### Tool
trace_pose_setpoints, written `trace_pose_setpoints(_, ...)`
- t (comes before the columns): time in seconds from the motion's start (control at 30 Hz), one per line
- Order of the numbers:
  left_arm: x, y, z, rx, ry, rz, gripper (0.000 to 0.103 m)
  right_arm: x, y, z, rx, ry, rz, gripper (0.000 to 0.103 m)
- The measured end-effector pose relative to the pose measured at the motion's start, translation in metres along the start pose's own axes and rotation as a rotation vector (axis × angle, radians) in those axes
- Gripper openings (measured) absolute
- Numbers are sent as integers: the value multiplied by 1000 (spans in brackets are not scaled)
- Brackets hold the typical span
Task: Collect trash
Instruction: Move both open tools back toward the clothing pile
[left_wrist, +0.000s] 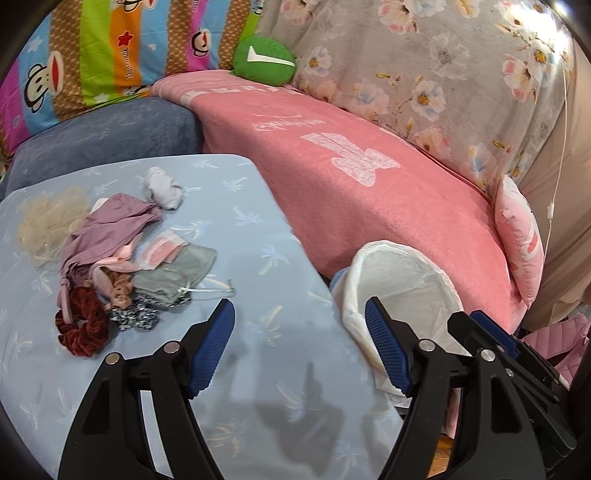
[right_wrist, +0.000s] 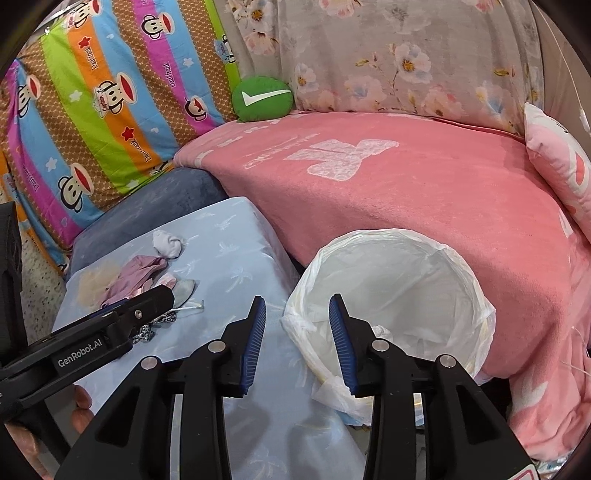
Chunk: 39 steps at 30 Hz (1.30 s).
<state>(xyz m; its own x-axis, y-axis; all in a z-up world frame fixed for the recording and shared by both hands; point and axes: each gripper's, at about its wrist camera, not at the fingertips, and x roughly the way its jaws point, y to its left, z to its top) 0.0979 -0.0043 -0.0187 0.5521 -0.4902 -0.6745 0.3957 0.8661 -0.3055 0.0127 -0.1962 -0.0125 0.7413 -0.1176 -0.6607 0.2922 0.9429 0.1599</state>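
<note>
A pile of scraps (left_wrist: 122, 258) lies on the light blue table (left_wrist: 240, 229): purple cloth, pale fluff, grey cloth, a dark red scrunchie (left_wrist: 81, 326) and a crumpled white tissue (left_wrist: 162, 188). A bin lined with a white bag (left_wrist: 402, 284) stands right of the table; a white scrap (right_wrist: 382, 330) lies inside it. My left gripper (left_wrist: 299, 343) is open and empty over the table's right part. My right gripper (right_wrist: 297, 339) is open and empty at the bin's left rim (right_wrist: 295, 317). The pile (right_wrist: 144, 280) and the left gripper's side (right_wrist: 92, 343) show in the right wrist view.
A pink blanket (left_wrist: 369, 192) covers the sofa behind the bin. A striped monkey-print pillow (right_wrist: 99, 110), a green round cushion (right_wrist: 262, 98), a floral cover (left_wrist: 424, 66) and a pink pillow (left_wrist: 517, 236) lie on it. A blue cushion (left_wrist: 107, 144) sits behind the table.
</note>
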Motion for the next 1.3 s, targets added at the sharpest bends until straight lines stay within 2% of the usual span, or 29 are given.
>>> trace_pose_setpoints(0.3,-9,41,-7,-52,-5,58,70,7,38,-6,-46,17,31,44)
trace_pose_setpoints(0.43,-14,67,-11,-91,0,90,76,11,56,-10,-67,28,50,45)
trace_pose_setpoints(0.77,-21,144,-25,-221,22,181,76,28,102,-19,-122,64,89,45)
trace_pose_setpoints(0.97,-16,180,-35,-265,56,213,76,37,131,-22,-157,78,108,45)
trace_pose_setpoints(1.07,-12,194,-40,-285,77,217,72,42,144,-23,-170,84,119,45)
trace_pose_setpoints(1.13,-8,201,-43,-295,89,213,65,45,152,-23,-178,89,124,45)
trace_pose_setpoints(1.27,-2,213,-45,-328,104,191,58,51,167,-23,-197,97,131,45)
trace_pose_setpoints(1.3,-2,215,-44,-333,102,182,53,52,170,-23,-200,98,132,45)
